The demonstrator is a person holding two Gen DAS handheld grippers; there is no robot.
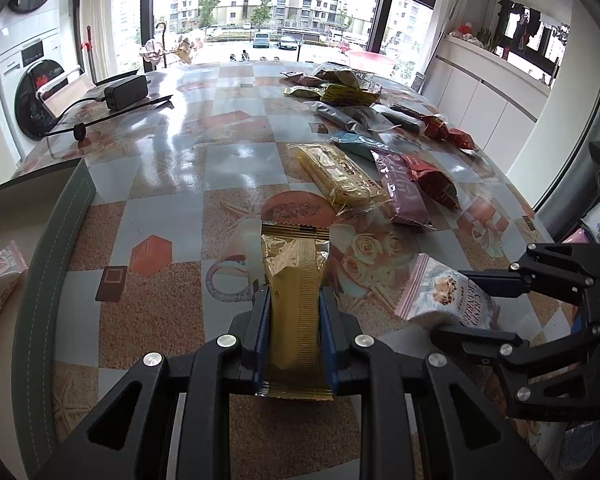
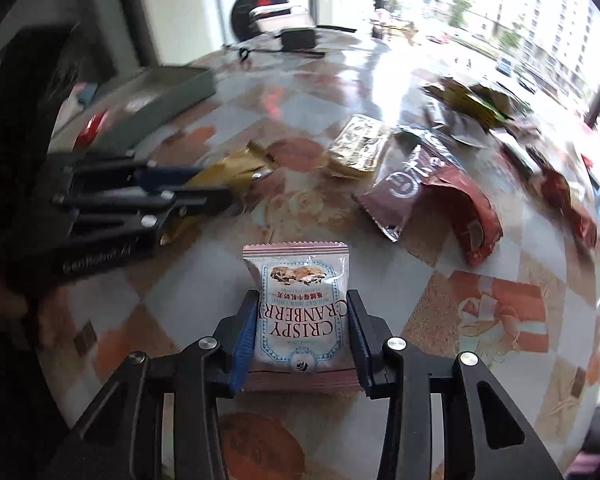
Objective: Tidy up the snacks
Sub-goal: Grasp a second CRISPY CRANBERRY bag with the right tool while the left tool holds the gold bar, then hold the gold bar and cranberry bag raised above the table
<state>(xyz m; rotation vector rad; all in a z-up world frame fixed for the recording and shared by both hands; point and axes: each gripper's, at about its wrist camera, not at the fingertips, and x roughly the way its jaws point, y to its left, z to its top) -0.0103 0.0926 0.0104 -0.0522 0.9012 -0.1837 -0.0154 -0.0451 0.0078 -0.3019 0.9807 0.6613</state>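
1. The left gripper (image 1: 295,312) was clamped on a long gold foil snack packet (image 1: 296,304), with the blue-lined fingers (image 1: 263,332) pressing both long sides. The packet stuck out forward between them, over the glossy checkered tablecloth with peach and grey squares (image 1: 160,208).
2. The right gripper (image 2: 302,336) had a small white-and-pink cranberry crisp pouch (image 2: 302,312) between its jaws. The pads looked snug against both side edges, so I'd call that grasped. The pouch's far serrated edge pointed away from the camera, and I couldn't tell if it was lifted off the table or not.
3. From the left wrist view the same pouch (image 1: 446,298) sat off to the right between the other gripper's black fingers (image 1: 496,280), fairly near the gold packet.
4. The rest of the snacks were spread across the right half of the table: a clear-wrapped yellow wafer bar (image 1: 340,178), just beside it a mauve foil bag (image 1: 402,188), then a red foil bag (image 1: 436,182) partly overlapping that one. Farther back was a heap of green, yellow and dark wrappers (image 1: 340,90).
5. On the left edge sat a grey-green stitched tray (image 1: 40,272) with a white inside, and another pink-and-white pouch (image 1: 0,276) was lying in it.
6. A black power adapter with its cable (image 1: 124,92) sat at the far left of the table, well apart from the snacks.
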